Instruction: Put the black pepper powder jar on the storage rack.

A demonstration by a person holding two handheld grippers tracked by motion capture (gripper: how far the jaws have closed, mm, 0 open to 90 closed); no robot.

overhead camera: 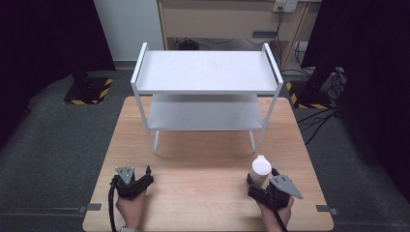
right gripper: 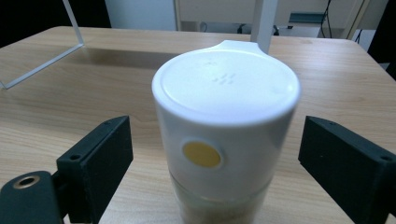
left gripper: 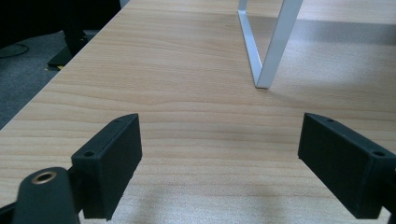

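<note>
The white-lidded jar (right gripper: 226, 140) is seen standing on the worktop (overhead camera: 203, 188) at five o'clock — between the right gripper's (overhead camera: 265, 186) fingers, which are spread and not touching it. The left gripper's (overhead camera: 140, 176) fingers are held wide and empty at seven o'clock — the white shelf (overhead camera: 208, 72) stands at twelve.

The white two-tier metal shelf (overhead camera: 207, 92) blocks the far half of the wooden table (overhead camera: 193, 179); the near half lies open.
</note>
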